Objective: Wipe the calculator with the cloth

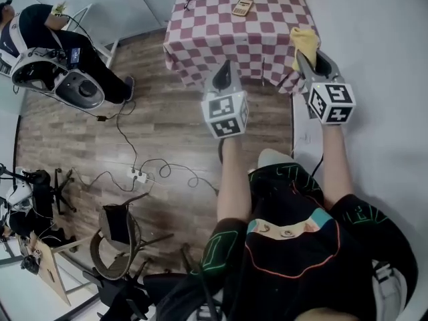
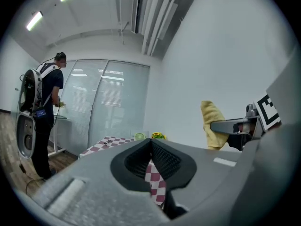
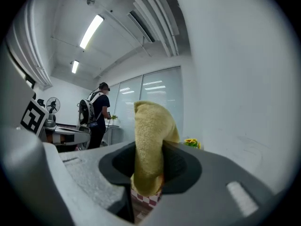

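Beige rectangular calculator (image 1: 242, 7) lies on red-and-white checkered table (image 1: 200, 35), well apart from both grippers. Right gripper (image 3: 149, 166) clamps yellow terry cloth (image 3: 151, 131). Left gripper (image 2: 151, 144) jaws together, empty.

The right gripper (image 3: 149, 164) has both jaws closed on a yellow terry cloth (image 3: 151, 131). The cloth stands upright between the pads and folds over at its top. A red-and-white checked tablecloth (image 3: 149, 199) shows just below the jaws. In the background, a person (image 3: 98, 114) wearing a backpack (image 3: 86, 111) stands near glazed panels (image 3: 155, 91). Yellow flowers (image 3: 191, 142) sit at the right.
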Tool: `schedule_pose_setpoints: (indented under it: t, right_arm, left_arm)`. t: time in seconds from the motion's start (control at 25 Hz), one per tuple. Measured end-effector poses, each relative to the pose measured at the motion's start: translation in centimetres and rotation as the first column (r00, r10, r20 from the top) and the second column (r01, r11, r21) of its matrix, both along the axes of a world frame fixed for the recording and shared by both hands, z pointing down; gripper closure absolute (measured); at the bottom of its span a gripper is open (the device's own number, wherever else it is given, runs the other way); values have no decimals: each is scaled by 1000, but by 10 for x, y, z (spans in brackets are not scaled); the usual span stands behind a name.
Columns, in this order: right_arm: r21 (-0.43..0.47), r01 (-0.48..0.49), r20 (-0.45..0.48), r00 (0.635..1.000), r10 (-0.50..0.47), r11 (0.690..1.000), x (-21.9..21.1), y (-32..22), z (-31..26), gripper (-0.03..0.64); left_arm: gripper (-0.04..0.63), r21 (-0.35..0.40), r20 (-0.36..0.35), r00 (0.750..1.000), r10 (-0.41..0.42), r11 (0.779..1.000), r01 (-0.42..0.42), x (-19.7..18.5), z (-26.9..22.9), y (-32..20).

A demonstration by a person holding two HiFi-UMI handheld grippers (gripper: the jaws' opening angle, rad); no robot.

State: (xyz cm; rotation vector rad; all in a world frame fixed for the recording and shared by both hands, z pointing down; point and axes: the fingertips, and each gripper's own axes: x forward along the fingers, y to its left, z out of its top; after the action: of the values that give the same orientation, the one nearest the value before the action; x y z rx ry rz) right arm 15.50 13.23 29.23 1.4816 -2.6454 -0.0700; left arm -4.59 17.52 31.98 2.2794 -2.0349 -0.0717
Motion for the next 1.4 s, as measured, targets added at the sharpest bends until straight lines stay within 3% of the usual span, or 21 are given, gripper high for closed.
schedule_pose_setpoints:
  t: [0.28,0.56,0.96,1.4]
  right_arm:
    - [-19,-60,-10,998,60,998,19,-17,6,494]
    - [-19,-64,-15,998,64,998,14,-39,10,494]
    - [-51,-48,2,999,48,998,-3,-121,26,494]
    - [-174,-28,57,998,38,984,-25,-243,64,493]
  left_arm:
    - [586,-42,-29,999,43,998,-44,14,16,-21]
    - [586,-14,-39,999,35,999,-36,-1,18,-45]
    - [586,-58,-25,999,40,997,-42,-9,30,-117]
    - [586,-227,26,1000,6,974,0,-36,75,-214]
